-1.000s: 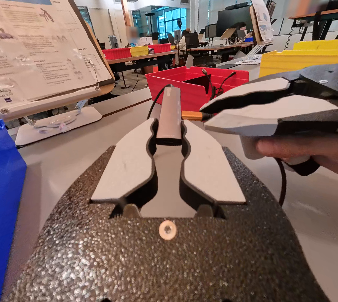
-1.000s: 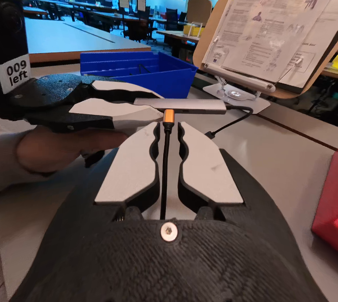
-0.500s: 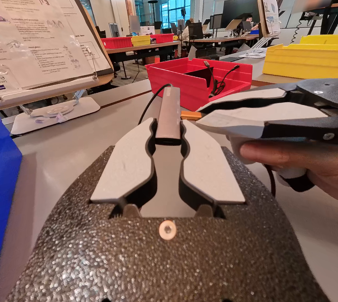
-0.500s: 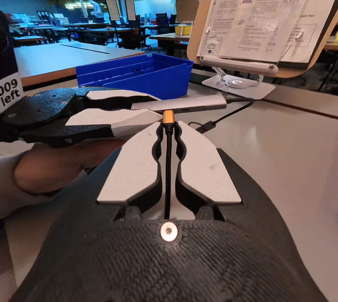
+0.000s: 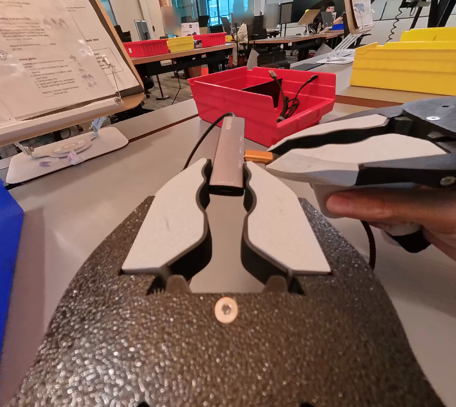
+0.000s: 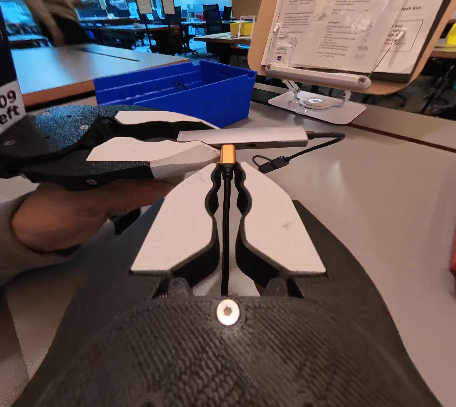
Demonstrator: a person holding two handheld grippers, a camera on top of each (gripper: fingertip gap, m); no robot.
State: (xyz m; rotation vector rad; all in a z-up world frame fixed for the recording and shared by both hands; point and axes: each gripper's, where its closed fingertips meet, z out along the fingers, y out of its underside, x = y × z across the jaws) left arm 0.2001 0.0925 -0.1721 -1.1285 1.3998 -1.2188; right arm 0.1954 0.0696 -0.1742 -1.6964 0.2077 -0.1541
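My left gripper point(image 5: 225, 168) is shut on the near end of a slim grey USB hub point(image 5: 228, 148) and holds it above the table. The hub's short black lead point(image 6: 320, 142) hangs off its far end with a small plug point(image 6: 272, 165) near the tabletop. My right gripper point(image 6: 227, 169) is shut on a black braided cable point(image 6: 225, 222) just behind its orange connector point(image 6: 227, 153). The connector meets the hub's side. In the left wrist view the right gripper point(image 5: 270, 159) comes in from the right with the orange connector point(image 5: 257, 156) against the hub.
A red bin point(image 5: 222, 96) with cables stands behind the hub, yellow bins point(image 5: 404, 66) to the right. A blue bin point(image 6: 197, 101) sits at the left. A document stand point(image 6: 318, 108) with printed sheets stands at the table's back edge. A person's hands hold both grippers. My left and right fingertips are right by each other.
Both grippers have lifted and tilted slightly with the hub and cable still held. The orange connector stays pressed to the hub's side. The hub's lead now hangs more freely.
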